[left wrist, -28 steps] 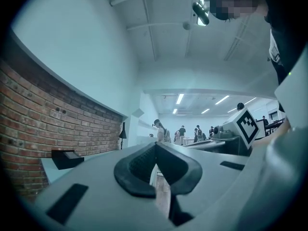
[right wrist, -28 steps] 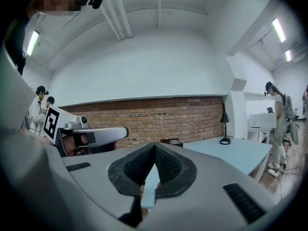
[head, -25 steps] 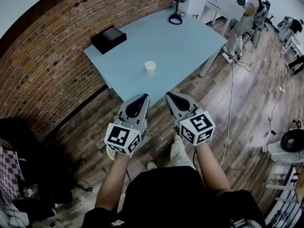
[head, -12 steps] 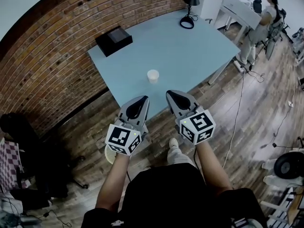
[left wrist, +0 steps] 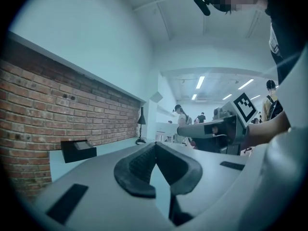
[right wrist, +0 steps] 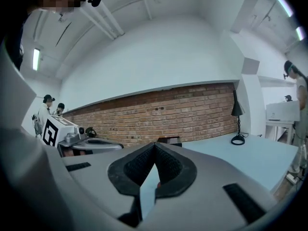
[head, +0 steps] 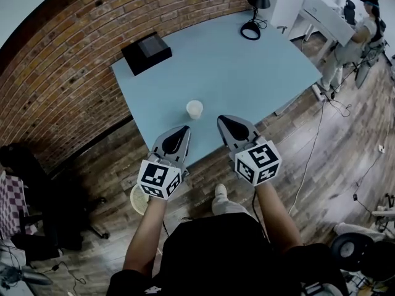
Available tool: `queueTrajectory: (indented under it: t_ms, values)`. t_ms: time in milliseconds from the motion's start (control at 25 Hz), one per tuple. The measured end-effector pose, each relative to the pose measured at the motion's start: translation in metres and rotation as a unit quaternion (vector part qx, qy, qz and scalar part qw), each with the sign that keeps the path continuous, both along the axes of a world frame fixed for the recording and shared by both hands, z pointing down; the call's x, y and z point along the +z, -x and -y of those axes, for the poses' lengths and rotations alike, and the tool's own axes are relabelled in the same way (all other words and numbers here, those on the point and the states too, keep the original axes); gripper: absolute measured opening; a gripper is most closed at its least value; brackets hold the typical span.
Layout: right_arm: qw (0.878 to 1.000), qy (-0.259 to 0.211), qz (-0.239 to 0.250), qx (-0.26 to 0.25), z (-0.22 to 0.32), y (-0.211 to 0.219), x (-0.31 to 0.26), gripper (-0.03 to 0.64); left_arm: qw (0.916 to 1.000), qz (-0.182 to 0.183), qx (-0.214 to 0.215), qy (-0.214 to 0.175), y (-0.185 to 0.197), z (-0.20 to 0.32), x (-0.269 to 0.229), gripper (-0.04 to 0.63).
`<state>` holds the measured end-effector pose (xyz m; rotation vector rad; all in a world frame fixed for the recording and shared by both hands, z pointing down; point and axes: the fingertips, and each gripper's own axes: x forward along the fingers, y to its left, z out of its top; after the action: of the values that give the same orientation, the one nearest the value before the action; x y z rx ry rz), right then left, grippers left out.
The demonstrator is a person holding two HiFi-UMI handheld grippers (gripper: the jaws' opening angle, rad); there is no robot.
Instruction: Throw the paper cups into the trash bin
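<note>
Hovering at the near edge of the table (head: pixel 247 73), the left gripper (head: pixel 182 131) and right gripper (head: pixel 224 121) both have their fingers pressed together, with nothing between them. Each gripper view shows its dark pads meeting at the tip.

One cup (head: pixel 194 109) stands upright on the table, apart from both grippers. It is at one o'clock from the left gripper and ten o'clock from the right. It is the only cup in sight. A box (head: pixel 147 52) sits well off at eleven o'clock from the cup, by the brick wall. A lamp (head: pixel 251 29) stands at one o'clock from the cup, at the far corner.

The likeliest slip is a shut gripper reaching the cup before its fingers spread. The cup looks light and empty, so a nudge could tip it and roll it off the near edge. Too hard a pinch would probably crumple its thin wall, and too soft a one could let it slide out on the way. With both grippers this close together, they might also bump each other over one small target.

A pale round thing (head: pixel 139 200) on the floor, at seven o'clock from the left gripper, may be the bin. It is half hidden, so that cannot be told. If it is, a release from high up or off-centre could miss it.
</note>
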<state>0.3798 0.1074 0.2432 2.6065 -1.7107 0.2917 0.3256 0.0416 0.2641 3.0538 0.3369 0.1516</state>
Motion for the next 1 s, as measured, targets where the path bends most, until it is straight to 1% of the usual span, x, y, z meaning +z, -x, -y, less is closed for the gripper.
queueTrajectory:
  t_ms: [400, 560, 800, 840, 880, 920, 1000]
  values:
    - [0.999, 0.02, 0.034, -0.034, 0.004, -0.065, 0.032, 0.005, 0.9977, 0.063, -0.023, -0.005, -0.068, 0.007, 0.058, 0.002]
    - [0.998, 0.023, 0.05, -0.041, 0.007, -0.087, 0.047, 0.005, 0.9945, 0.096, -0.032, -0.027, -0.092, 0.012, 0.087, 0.002]
    - [0.995, 0.029, 0.073, -0.053, 0.011, -0.11, 0.071, 0.005, 0.9868, 0.147, -0.038, -0.055, -0.122, 0.016, 0.134, 0.004]
    - [0.995, 0.031, 0.077, -0.054, 0.012, -0.114, 0.075, 0.005, 0.9854, 0.155, -0.038, -0.059, -0.126, 0.017, 0.141, 0.011]
    - [0.995, 0.033, 0.082, -0.053, 0.012, -0.118, 0.08, 0.005, 0.9837, 0.164, -0.039, -0.063, -0.131, 0.018, 0.147, 0.035]
    - [0.994, 0.034, 0.086, -0.052, 0.011, -0.123, 0.084, 0.005, 0.9819, 0.173, -0.04, -0.067, -0.135, 0.019, 0.154, 0.08]
    - [0.994, 0.036, 0.095, -0.049, 0.011, -0.131, 0.092, 0.005, 0.978, 0.189, -0.043, -0.077, -0.142, 0.021, 0.166, 0.124]
